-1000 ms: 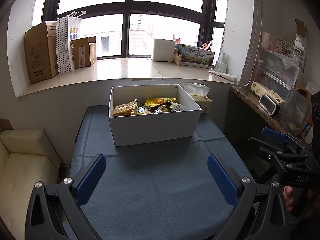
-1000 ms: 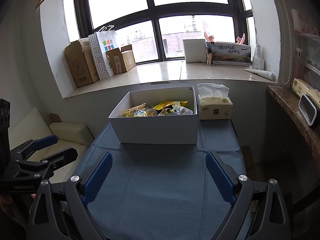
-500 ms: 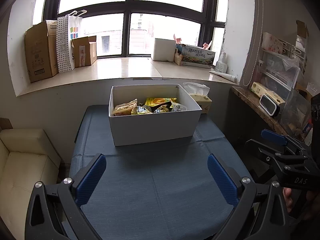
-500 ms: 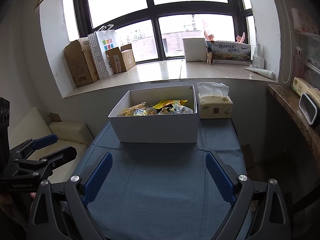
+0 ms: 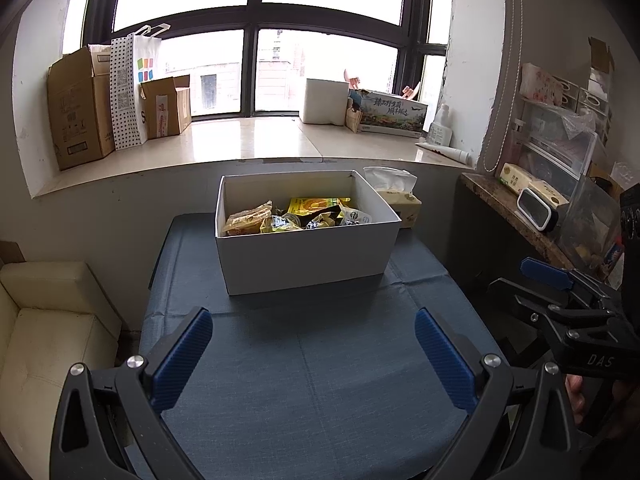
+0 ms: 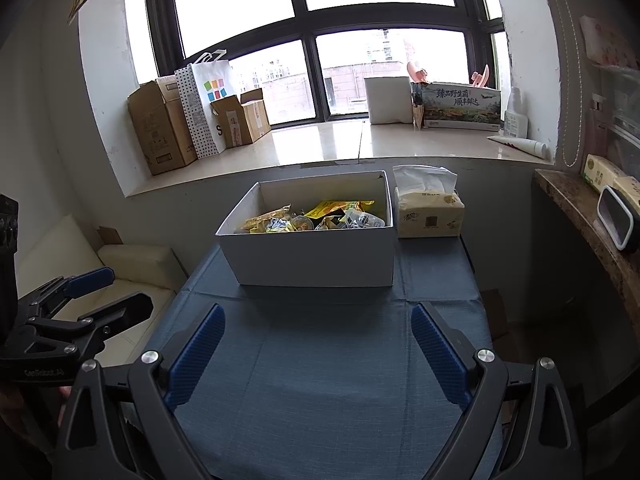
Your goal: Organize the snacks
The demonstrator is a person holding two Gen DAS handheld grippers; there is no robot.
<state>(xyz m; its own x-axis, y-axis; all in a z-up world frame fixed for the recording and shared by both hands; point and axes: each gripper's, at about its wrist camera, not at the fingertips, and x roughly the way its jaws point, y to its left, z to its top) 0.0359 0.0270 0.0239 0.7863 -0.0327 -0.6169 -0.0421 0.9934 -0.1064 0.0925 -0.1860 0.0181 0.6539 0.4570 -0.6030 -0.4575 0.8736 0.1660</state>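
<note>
We hold our left gripper (image 5: 312,354) and right gripper (image 6: 318,350) low over the near end of the blue cloth-covered surface (image 5: 320,380), both spread wide with nothing between the blue pads. At the far end sits the white rectangular cardboard box (image 6: 316,254), with crinkled yellow and silver snack packets (image 5: 296,216) heaped inside; its walls hide the lower ones. A yellow tissue pack (image 6: 430,216) sits just right of it.

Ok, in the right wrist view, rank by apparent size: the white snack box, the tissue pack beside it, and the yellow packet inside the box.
1. white snack box
2. tissue pack, clearly smaller, at similar distance
3. yellow packet, smallest, though partly buried under other snacks
</note>
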